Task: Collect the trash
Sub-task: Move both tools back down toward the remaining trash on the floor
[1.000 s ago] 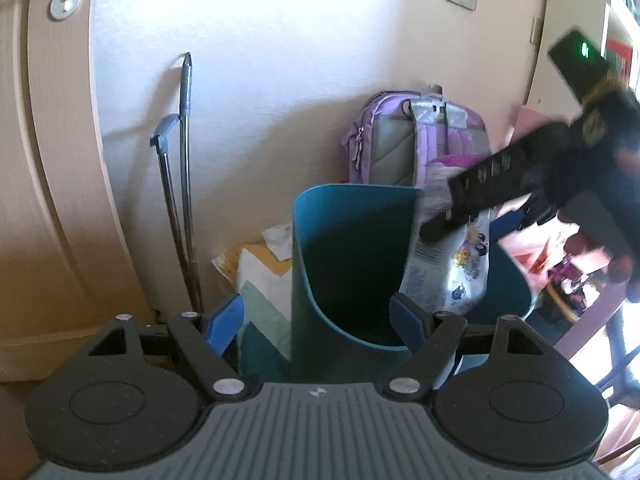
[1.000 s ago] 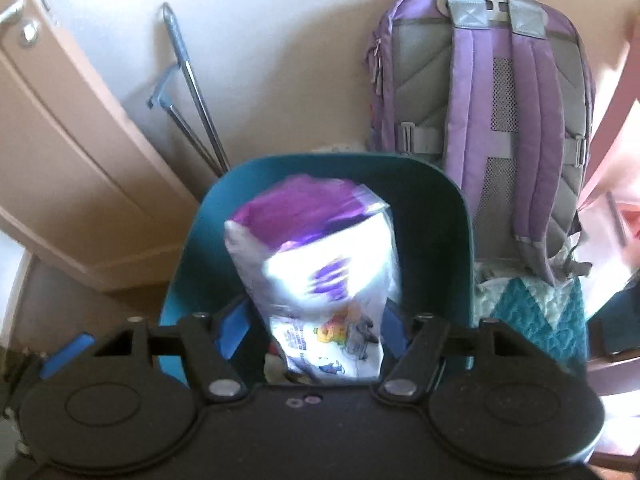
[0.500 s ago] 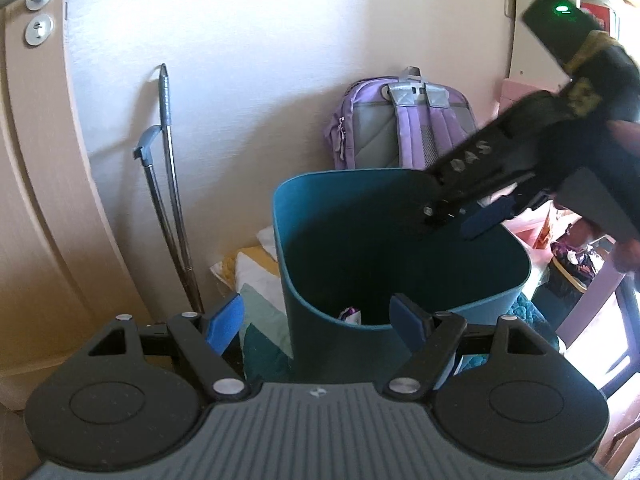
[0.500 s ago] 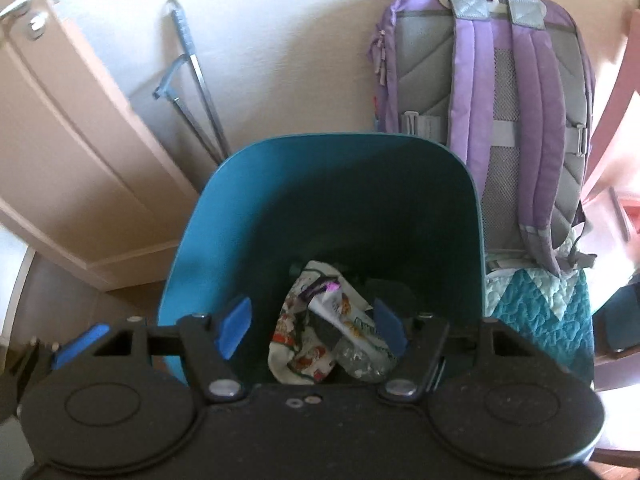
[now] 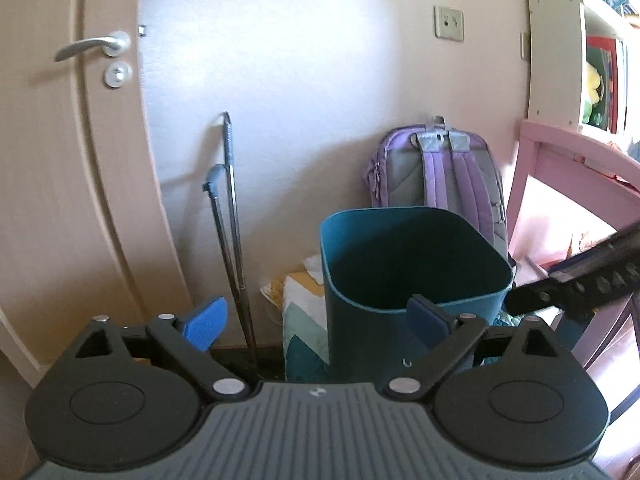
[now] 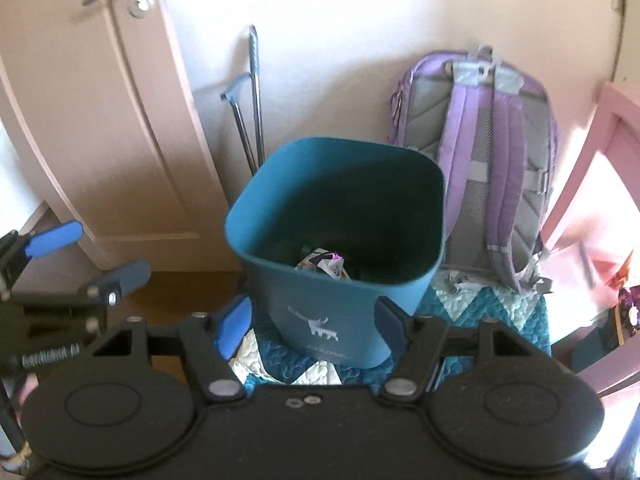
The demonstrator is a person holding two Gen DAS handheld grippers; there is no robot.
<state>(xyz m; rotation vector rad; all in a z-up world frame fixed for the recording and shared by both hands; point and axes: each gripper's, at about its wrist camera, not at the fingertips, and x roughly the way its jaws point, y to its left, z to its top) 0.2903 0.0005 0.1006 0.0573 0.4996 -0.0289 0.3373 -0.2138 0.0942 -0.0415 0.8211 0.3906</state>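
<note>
A teal bin [image 5: 416, 276] [image 6: 340, 240] stands on the floor by the wall. Crumpled wrappers [image 6: 322, 265] lie at its bottom, seen only in the right wrist view. My left gripper [image 5: 316, 320] is open and empty, held back from the bin's near side. My right gripper [image 6: 312, 322] is open too, with nothing between its fingers, above and in front of the bin. In the left wrist view the right gripper [image 5: 576, 284] shows as a dark blurred bar at the right edge. The left gripper [image 6: 84, 256] appears at the left of the right wrist view.
A purple backpack [image 5: 438, 176] [image 6: 488, 152] leans on the wall behind the bin. A metal pole [image 5: 234, 232] stands beside a closed door [image 5: 72, 160]. A quilted teal mat [image 6: 484, 312] lies under the bin. Pink furniture [image 5: 568, 184] and shelves stand on the right.
My right gripper let go of the purple and white packet, which dropped into the bin, then drew back to the right. Both grippers have pulled away from the bin.
</note>
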